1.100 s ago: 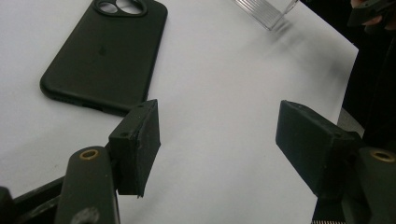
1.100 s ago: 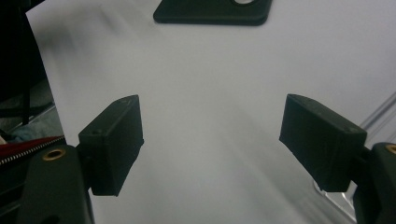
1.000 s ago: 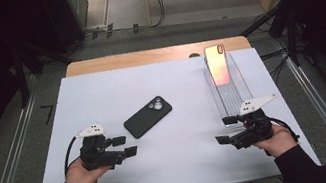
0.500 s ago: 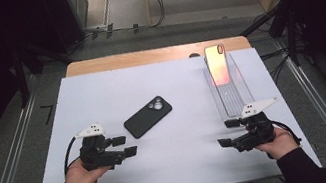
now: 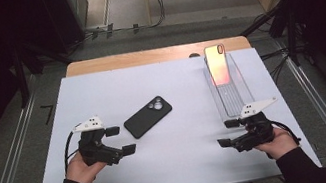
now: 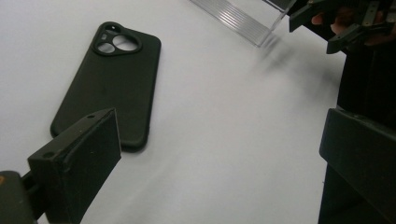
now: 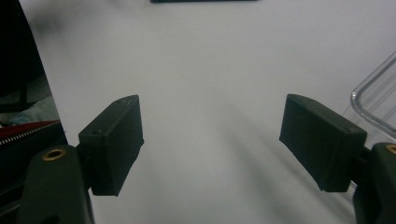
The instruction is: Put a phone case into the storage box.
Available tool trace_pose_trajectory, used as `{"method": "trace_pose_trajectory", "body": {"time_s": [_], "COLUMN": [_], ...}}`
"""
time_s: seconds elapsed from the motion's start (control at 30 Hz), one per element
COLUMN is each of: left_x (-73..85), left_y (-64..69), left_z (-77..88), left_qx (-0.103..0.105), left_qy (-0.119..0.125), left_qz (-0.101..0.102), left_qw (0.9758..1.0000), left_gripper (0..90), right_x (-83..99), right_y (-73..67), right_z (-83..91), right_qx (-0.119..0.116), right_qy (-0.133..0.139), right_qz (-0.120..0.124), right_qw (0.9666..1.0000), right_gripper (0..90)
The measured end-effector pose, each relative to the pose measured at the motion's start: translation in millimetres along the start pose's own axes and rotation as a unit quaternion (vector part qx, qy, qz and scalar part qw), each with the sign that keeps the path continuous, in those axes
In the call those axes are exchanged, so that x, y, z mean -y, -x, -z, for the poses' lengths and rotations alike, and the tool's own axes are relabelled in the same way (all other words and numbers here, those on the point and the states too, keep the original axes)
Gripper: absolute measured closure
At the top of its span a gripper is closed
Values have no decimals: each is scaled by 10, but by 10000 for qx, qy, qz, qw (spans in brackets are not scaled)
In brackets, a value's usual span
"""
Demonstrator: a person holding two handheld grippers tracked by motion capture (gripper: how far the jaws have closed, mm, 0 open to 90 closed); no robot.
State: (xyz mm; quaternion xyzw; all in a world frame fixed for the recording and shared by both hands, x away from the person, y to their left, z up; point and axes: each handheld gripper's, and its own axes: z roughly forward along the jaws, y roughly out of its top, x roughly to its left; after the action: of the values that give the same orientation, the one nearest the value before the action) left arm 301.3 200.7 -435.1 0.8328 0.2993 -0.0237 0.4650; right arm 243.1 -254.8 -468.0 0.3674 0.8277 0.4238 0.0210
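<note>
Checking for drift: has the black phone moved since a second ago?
No. The black phone lies at the same spot and angle left of the clear tray, camera end toward it.

Both forearms reach in from the near edge; the left gripper [image 5: 121, 140] has just been opening, nothing between its jaws (now wide), while the right gripper [image 5: 225, 133] hangs open, empty

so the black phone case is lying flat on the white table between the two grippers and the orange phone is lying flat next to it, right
Not quite. The black phone case does lie flat on the white table, but the orange phone isn't flat beside it: the high view shows it standing upright in the far end of the clear plastic rack, well apart from the case.
</note>
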Motion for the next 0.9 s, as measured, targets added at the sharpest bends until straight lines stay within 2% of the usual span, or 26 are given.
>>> {"method": "trace_pose_trajectory", "body": {"time_s": [0.13,0.3,0.4,0.53,0.73,0.9], "left_x": [-26,-89,-131,-180,-299,-387], "left_y": [-56,-120,-128,-163,-236,-332], "left_z": [-20,-55,-87,-132,-203,-315], "left_qx": [-74,-153,-249,-259,-249,-227], "left_qy": [-42,-48,-141,-173,-121,-232], "left_qz": [-79,-60,-181,-192,-340,-383], "left_qw": [9999,9999,9994,9993,9990,9987], "left_gripper": [2,2,2,2,2,2], "right_x": [-1,11,24,30,36,32], "right_y": [-4,-7,-9,-1,-14,-26], "right_z": [-11,-8,-12,-11,-32,-37], "right_qx": [-50,-92,-100,-108,-136,-170], "right_qy": [-7,7,-12,-40,-66,-67], "right_qz": [20,94,94,49,62,48], "right_qw": [10000,9999,9999,9999,9999,9998], "right_gripper": [195,194,194,194,194,194]}}
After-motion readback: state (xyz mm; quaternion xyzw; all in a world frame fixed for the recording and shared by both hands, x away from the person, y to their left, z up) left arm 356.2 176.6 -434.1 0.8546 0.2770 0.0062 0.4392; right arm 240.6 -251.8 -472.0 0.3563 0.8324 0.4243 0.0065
